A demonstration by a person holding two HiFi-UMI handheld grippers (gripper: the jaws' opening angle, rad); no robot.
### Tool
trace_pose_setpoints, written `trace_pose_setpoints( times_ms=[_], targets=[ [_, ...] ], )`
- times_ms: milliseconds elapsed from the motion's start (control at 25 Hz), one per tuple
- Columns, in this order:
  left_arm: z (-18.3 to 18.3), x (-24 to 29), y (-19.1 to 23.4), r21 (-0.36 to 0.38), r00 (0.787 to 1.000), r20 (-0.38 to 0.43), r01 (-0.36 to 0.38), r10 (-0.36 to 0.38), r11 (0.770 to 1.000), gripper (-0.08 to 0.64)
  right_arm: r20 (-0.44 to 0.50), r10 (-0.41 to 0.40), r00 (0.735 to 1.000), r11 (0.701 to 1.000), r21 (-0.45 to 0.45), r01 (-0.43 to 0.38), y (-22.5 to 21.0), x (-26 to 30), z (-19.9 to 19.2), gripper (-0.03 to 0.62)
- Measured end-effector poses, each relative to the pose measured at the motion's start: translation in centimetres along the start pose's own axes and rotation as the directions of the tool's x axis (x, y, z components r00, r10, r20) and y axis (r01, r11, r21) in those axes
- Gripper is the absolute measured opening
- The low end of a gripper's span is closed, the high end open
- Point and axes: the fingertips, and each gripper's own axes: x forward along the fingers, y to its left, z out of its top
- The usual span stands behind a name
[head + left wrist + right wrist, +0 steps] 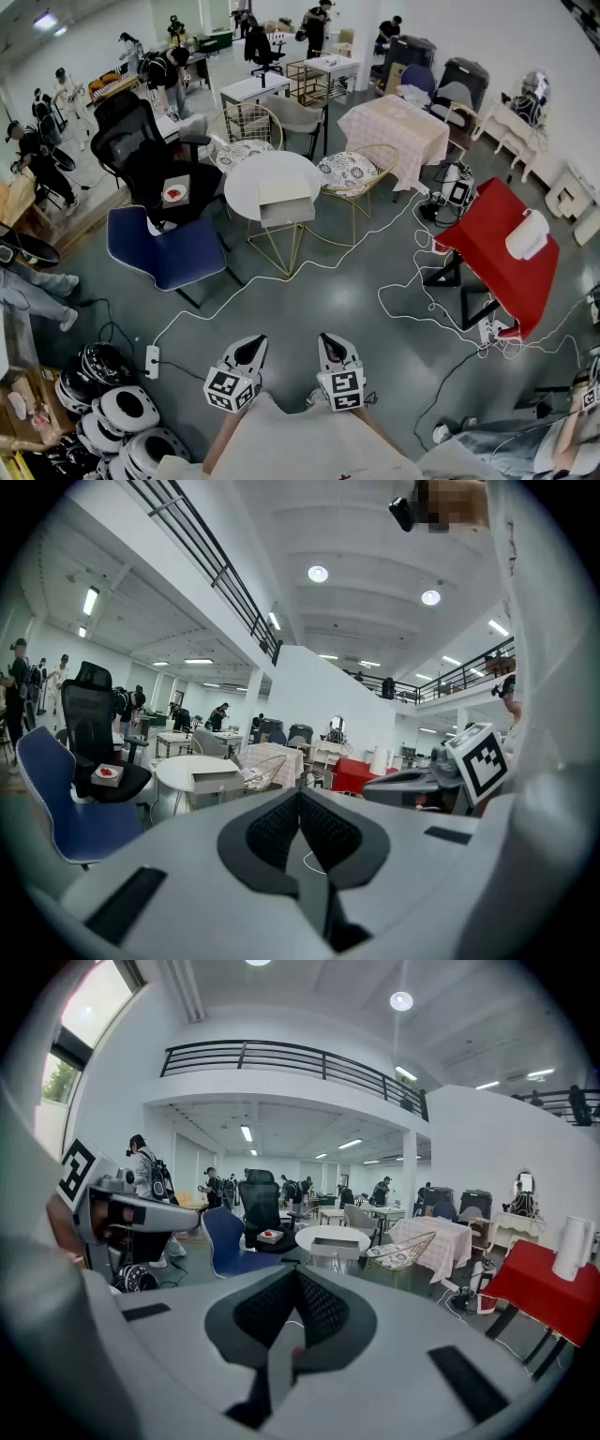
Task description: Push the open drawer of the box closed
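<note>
You are standing well back from the work, so the approach is the step in hand and no pushing is happening yet. At the left, the blue chair and the black chair are sitting beside the round white table. On that table the box is resting with its drawer pulled out toward you. Low in the head view, your left gripper is showing its jaws pressed together with nothing between them. Just to its right, your right gripper is likewise closed tight and empty. Both are pointing roughly toward the table and are well apart from it. Next, I judge, you are needing to walk in across the floor, minding the white cable lying in your path. Then bring a closed tip squarely against the drawer front, so the push goes straight in rather than skewing the drawer.
</note>
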Motion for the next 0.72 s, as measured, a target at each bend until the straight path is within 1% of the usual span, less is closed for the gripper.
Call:
trace_pose_setpoints(
  times_ms=[320, 480, 720],
  targets=[
    [-0.1, 1.1, -0.7, -0.015, 1.0, -0.01, -0.024, 0.024, 1.0, 0.012, 0.012, 0.001, 1.0, 1.0, 0.008, -0.001, -2.2, -0.4, -0.4, 0.015],
    [0.1, 1.6, -1.3, -0.014, 0.999, -0.001, -0.046, 0.046, 0.999, 0.012, 0.015, 0.028, 0.999, 1.0, 0.005, -0.028, -2.9, -0.7, -1.1, 0.015],
    [0.5, 2.8, -2.8, 0.011, 0.998, 0.013, -0.067, 0.066, 0.998, 0.012, 0.023, 0.077, 0.997, 0.997, 0.015, -0.077, -5.0, -1.7, -1.8, 0.015]
  ],
)
